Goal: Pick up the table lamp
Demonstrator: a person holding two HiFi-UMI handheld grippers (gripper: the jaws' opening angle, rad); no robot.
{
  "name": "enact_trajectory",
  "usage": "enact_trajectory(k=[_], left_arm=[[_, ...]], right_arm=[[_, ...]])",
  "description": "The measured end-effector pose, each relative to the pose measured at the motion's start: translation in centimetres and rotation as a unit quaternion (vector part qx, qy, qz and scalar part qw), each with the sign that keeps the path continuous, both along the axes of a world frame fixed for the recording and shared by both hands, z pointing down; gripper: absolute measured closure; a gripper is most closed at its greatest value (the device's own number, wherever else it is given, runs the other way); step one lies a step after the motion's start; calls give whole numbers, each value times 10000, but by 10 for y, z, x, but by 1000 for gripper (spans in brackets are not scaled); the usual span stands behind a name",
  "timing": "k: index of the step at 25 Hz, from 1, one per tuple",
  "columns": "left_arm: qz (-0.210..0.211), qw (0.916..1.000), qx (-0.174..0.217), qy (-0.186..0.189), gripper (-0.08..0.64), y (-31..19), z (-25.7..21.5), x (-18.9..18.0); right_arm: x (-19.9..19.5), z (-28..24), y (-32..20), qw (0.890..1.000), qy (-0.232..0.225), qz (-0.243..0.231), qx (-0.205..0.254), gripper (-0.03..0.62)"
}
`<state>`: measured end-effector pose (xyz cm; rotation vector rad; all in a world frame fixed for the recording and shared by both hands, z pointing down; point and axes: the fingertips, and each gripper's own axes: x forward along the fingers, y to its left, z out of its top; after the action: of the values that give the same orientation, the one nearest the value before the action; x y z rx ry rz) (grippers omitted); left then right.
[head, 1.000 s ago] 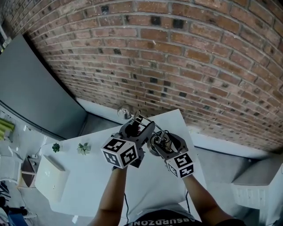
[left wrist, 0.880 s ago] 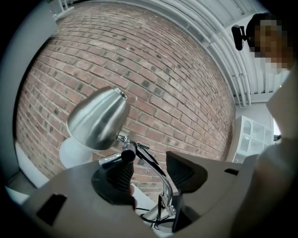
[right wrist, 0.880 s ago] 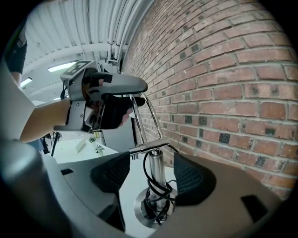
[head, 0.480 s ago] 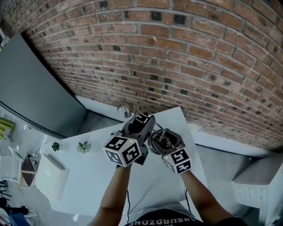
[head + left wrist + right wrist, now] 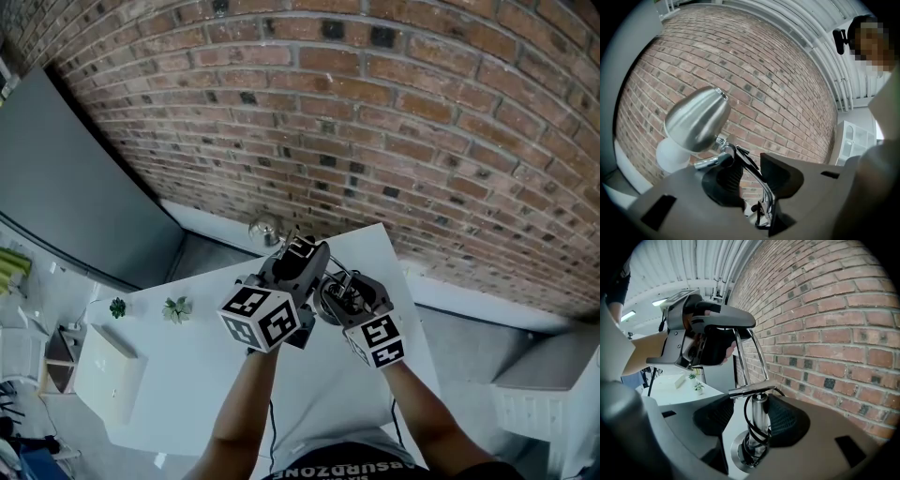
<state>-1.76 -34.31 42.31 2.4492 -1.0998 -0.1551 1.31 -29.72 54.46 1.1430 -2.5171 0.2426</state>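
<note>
Here, mid-frame on the white table, a chrome swing-arm table lamp has its thin arm pinched steady by the just-closing fingers of the left gripper, while the narrowing fingers of the right gripper loosely straddle its post, likely for lifting.

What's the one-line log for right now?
left tongs: closing, gripping lamp arm | right tongs: closing, lamp post between, not gripping | lamp: on table

No legible text, shirt print cut off, unreadable
</note>
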Motion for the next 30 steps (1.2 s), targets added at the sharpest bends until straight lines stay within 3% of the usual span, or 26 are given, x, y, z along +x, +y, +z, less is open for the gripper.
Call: enact_trajectory(k=[13, 30], left_arm=[[186, 9992, 119, -319, 440, 17, -11, 12], [292, 9986, 408, -195, 439, 52, -53, 16]], right_arm=[[2, -8, 19, 9997, -169, 6, -159, 370], [7, -47, 46, 9999, -109, -71, 59, 370]])
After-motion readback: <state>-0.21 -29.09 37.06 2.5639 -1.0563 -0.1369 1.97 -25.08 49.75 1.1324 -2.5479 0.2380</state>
